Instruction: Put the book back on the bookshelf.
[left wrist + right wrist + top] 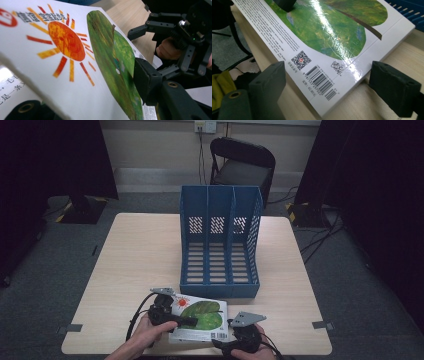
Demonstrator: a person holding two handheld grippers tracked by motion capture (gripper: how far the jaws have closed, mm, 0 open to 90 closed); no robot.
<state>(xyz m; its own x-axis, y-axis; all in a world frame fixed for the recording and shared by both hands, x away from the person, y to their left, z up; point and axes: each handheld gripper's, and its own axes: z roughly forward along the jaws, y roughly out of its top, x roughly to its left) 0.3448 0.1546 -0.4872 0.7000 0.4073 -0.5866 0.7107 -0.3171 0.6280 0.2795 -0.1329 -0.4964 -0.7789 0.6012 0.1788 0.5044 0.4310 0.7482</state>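
Note:
A picture book (200,317) with a white cover, an orange sun and a green leaf lies at the table's near edge. My left gripper (187,321) reaches over it from the left. In the left gripper view one pad (145,82) presses on top of the raised cover (75,62) and the other jaw sits beneath it, so the left gripper is shut on the book's cover. My right gripper (225,344) is at the book's near right corner. Its pads (270,80) stand open on either side of the barcode corner (322,82), apart from the book.
A blue three-slot file holder (220,245) stands just behind the book in the middle of the wooden table (140,255). A black folding chair (242,162) is beyond the far edge. The table's edge runs close under both hands.

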